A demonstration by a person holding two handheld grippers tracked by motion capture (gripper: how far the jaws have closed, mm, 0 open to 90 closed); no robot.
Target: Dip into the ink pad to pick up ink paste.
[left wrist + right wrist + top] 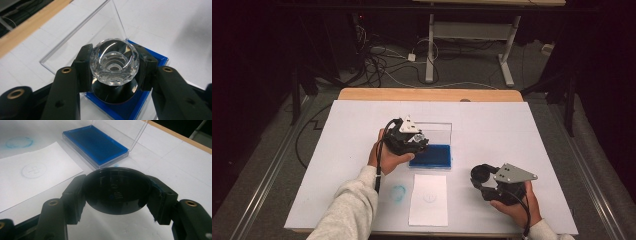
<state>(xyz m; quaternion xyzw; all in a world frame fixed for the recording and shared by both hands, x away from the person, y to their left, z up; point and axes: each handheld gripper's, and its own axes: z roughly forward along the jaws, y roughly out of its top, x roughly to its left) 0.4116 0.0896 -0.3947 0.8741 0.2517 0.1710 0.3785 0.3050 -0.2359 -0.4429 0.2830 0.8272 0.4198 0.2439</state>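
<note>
left tool (113,67) grasps clear stamp (114,63) over blue ink pad (130,110) | right tool (116,192) grasps black cap (116,191), its printed label seen close up

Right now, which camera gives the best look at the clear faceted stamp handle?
The left gripper view: the clear faceted stamp handle sits close up between the left gripper's fingers, above the blue ink pad. In the high view the hand and gripper cover it. The right gripper view shows the pad, not the handle.
</note>
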